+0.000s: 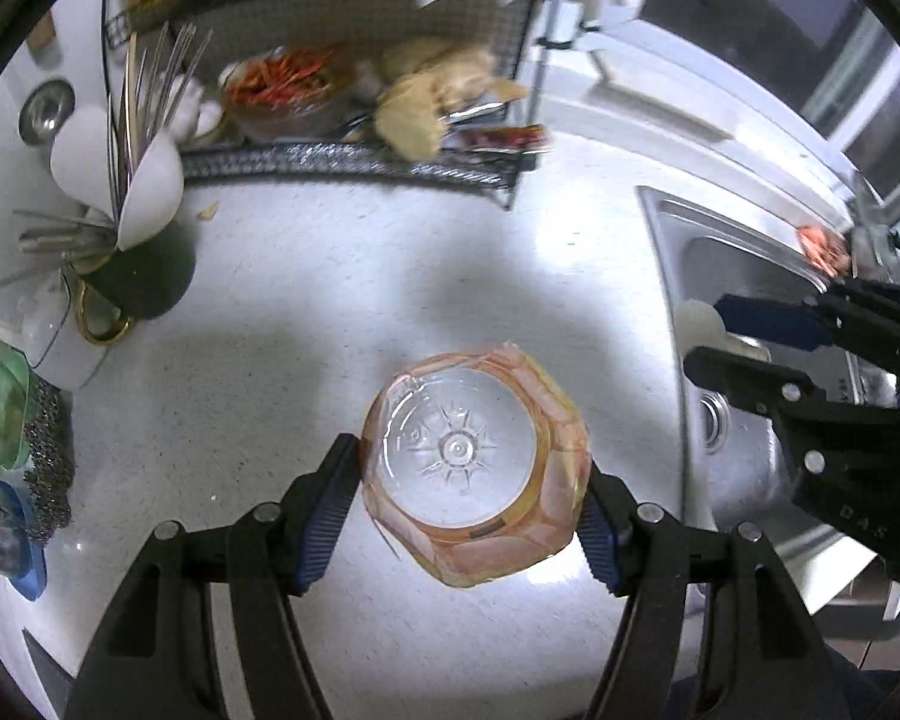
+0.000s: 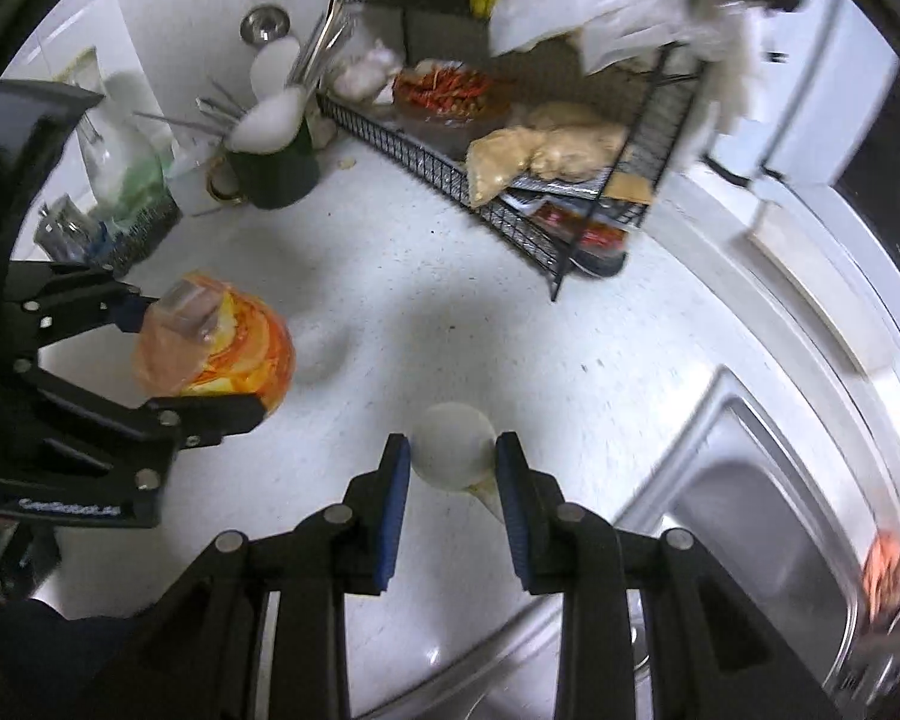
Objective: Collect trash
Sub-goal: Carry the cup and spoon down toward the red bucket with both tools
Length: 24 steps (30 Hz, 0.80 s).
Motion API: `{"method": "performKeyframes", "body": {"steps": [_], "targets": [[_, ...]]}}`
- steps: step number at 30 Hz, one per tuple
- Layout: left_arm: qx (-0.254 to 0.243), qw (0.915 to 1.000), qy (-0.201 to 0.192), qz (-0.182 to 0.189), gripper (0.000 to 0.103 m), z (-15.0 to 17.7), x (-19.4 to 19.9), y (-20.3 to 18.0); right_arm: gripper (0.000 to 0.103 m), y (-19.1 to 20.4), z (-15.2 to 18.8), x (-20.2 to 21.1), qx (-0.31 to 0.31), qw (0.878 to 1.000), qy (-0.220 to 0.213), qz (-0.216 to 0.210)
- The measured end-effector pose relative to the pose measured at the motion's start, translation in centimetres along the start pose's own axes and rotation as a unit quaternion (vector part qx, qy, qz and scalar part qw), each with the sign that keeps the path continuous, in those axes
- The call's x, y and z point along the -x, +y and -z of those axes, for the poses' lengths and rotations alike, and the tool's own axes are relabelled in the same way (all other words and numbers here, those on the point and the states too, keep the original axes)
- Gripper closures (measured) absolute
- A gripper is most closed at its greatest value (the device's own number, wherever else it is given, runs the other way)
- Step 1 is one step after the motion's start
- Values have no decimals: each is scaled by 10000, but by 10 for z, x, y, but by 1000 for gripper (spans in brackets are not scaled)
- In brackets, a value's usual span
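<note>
In the left wrist view I see the clear bottom of a plastic bottle (image 1: 474, 468) with an orange label. My left gripper (image 1: 468, 519) is shut on its sides and holds it above the white counter (image 1: 342, 300). The right wrist view shows the same bottle (image 2: 222, 348) tilted in the left gripper (image 2: 201, 360). My right gripper (image 2: 453, 471) is shut on a white eggshell (image 2: 450, 447), both blue pads pressing its sides. From the left wrist view, the right gripper (image 1: 705, 339) hangs over the sink's rim with the eggshell (image 1: 699, 318) at its tips.
A black wire rack (image 2: 450, 180) with food packs stands at the back. A dark green mug (image 1: 144, 282) holds utensils and a white spoon. The steel sink (image 2: 750, 516) lies to the right, with an orange scrap (image 2: 882, 570) on its rim. A scouring pad (image 1: 51, 456) lies at the left.
</note>
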<state>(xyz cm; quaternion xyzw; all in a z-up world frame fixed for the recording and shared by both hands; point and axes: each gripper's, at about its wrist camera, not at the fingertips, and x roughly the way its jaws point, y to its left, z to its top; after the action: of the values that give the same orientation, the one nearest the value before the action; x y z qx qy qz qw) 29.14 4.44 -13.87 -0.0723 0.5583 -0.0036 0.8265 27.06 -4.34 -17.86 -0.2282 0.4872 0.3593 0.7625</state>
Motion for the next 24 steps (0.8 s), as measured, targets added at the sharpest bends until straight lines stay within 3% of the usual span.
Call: {"method": "performKeyframes", "body": {"steps": [10,19,24], "targets": [[-471,9982,-366,-32,39,38,57,-51,76,-16,56,79,-541,9974,-444,159],[-713,9957,-588,-80,39,104,107,-108,76,-11,118,141,-685,9935,-877,243],[-806,9949,-609,-51,39,150,124,-146,76,-5,169,171,-714,9918,-1015,296]]}}
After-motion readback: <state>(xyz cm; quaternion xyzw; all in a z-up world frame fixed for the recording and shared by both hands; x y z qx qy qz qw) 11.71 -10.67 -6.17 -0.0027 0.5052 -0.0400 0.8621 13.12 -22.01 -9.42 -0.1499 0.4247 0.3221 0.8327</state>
